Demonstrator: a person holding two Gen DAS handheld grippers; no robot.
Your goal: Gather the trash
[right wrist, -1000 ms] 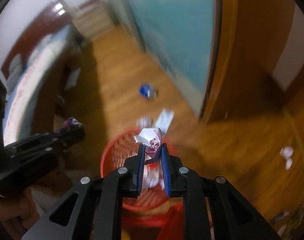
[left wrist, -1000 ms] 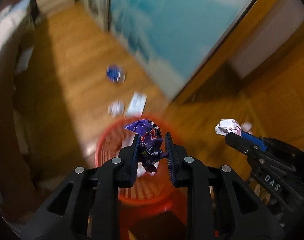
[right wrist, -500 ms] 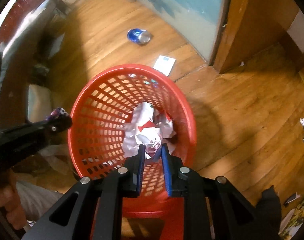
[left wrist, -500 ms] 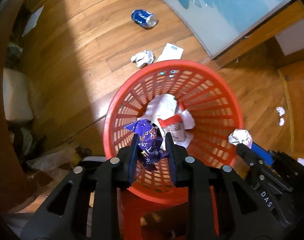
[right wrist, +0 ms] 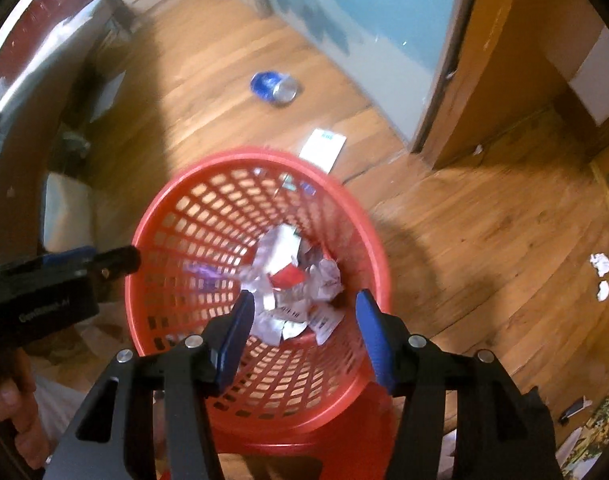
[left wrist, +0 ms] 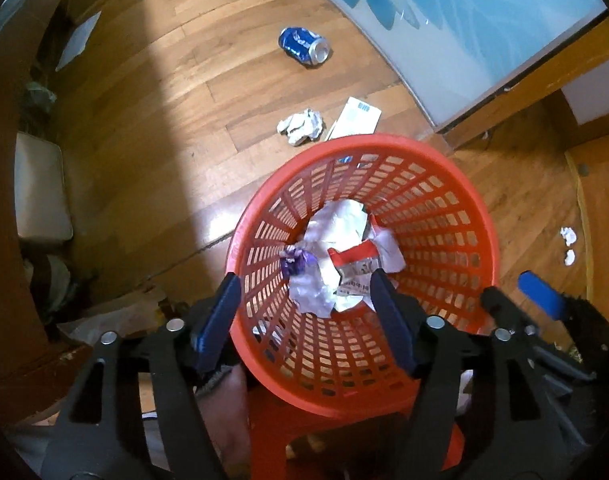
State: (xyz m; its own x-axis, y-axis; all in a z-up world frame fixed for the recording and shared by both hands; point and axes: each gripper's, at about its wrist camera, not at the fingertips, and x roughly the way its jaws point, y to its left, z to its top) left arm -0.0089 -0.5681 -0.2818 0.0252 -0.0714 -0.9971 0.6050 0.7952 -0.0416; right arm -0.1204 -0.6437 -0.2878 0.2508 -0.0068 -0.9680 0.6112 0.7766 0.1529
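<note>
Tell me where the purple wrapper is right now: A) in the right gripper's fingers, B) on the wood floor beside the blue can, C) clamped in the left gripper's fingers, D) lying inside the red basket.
D: the purple wrapper lies among the crumpled papers inside the red basket, below the left gripper, whose opening fingers have nothing between them.

Red lattice basket [left wrist: 444,184] — blue can [left wrist: 303,45]

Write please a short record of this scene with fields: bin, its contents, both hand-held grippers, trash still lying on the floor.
bin: red basket
contents: white papers, purple wrapper
left hand-held gripper: jaws opening, empty, above bin
right hand-held gripper: jaws opening, empty, above bin
floor trash: blue can, crumpled paper, flat card, small scraps
</note>
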